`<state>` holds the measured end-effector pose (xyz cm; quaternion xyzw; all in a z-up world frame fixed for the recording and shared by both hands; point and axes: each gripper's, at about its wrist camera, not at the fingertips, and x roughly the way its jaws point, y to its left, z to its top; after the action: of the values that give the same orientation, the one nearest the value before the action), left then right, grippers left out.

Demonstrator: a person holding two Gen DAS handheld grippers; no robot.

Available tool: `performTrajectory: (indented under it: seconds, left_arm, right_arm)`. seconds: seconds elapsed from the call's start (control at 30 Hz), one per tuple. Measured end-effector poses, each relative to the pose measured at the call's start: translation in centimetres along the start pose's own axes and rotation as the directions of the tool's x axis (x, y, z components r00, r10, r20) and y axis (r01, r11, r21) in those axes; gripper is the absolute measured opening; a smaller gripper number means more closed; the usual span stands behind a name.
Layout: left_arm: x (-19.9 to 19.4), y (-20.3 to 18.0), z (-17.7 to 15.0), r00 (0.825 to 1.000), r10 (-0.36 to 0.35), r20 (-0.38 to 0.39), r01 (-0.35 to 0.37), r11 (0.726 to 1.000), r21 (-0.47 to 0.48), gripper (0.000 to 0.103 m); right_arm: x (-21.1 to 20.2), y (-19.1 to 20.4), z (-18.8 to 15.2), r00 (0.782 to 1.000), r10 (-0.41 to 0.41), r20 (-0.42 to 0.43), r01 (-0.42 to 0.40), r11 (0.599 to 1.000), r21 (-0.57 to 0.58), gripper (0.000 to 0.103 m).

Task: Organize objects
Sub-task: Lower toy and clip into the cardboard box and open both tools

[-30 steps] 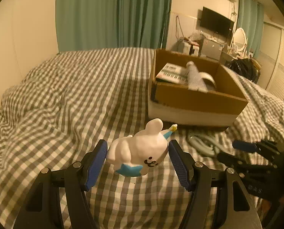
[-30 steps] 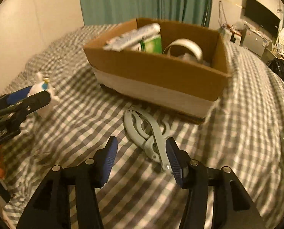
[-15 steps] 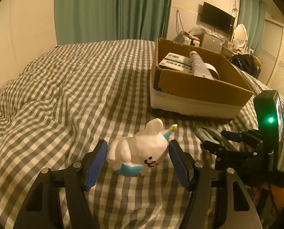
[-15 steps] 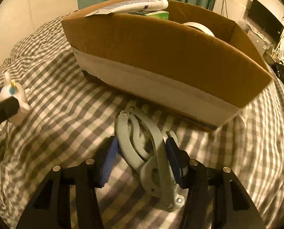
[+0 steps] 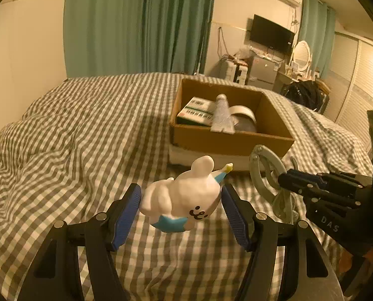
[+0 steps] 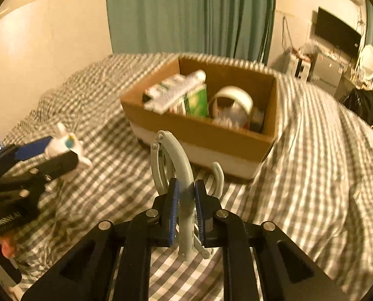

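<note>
A white toy figure [image 5: 184, 198] with a blue star and a party hat is held above the checked bed by my left gripper [image 5: 181, 209], which is shut on it. The same toy [image 6: 63, 145] shows at the left of the right wrist view. My right gripper [image 6: 185, 204] is shut on a grey curved plastic tool [image 6: 179, 175] and holds it upright off the bedding; the tool [image 5: 266, 173] also appears at the right of the left wrist view. An open cardboard box [image 5: 226, 140] [image 6: 201, 130] sits on the bed just beyond both grippers.
Inside the box lie a green packet [image 6: 196, 100], a long tube [image 6: 174, 90] and a tape roll [image 6: 232, 97]. The checked duvet [image 5: 73, 138] spreads wide to the left. A person's fingers [image 6: 1, 247] show at the lower left. A TV and a cluttered desk stand far behind.
My right gripper has shut on the grey tool and lifted it off the bed. Both grippers have risen, so the box's inside shows more. The left gripper still holds the toy.
</note>
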<state>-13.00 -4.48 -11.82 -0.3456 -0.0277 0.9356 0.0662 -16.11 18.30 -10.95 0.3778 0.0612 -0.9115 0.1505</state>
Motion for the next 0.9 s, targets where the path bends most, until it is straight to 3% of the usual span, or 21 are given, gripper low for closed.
performTrajectory:
  seconds: [0.2,0.4,0.53,0.7,0.9]
  left_arm:
    - [-0.1,-1.1,2.7,0.999,-0.026,0.038,0.026,1.000,0.012,0.068]
    - [1.2,-2.4,7.7,0.993,-0.045,0.112,0.042,0.999,0.031,0.068]
    - [3.0,-2.9,11.0,0.986,-0.065,0.153,0.059,0.997,0.041,0.068]
    - [7.1,-3.0,13.0,0.988,-0.038,0.150,0.034,0.999,0.032,0.068]
    - [12.0,-3.7,13.8,0.992,-0.032,0.122,0.026,0.999,0.045,0.068]
  right_arm:
    - [-2.5,-0.9,3.1,0.995,0.019,0.096,-0.020,1.000,0.015,0.012]
    - [-3.1,-2.7,8.4,0.987,0.013,0.157,-0.015,1.000,0.015,0.012]
    - [-1.8,-4.3,11.6,0.985,-0.012,0.171,0.008,1.000,0.026,0.012]
    - [1.7,-6.3,14.7,0.985,-0.047,0.168,0.040,0.998,0.042,0.013]
    - [6.5,-8.9,14.8,0.992,-0.041,0.123,0.028,0.994,0.105,0.013]
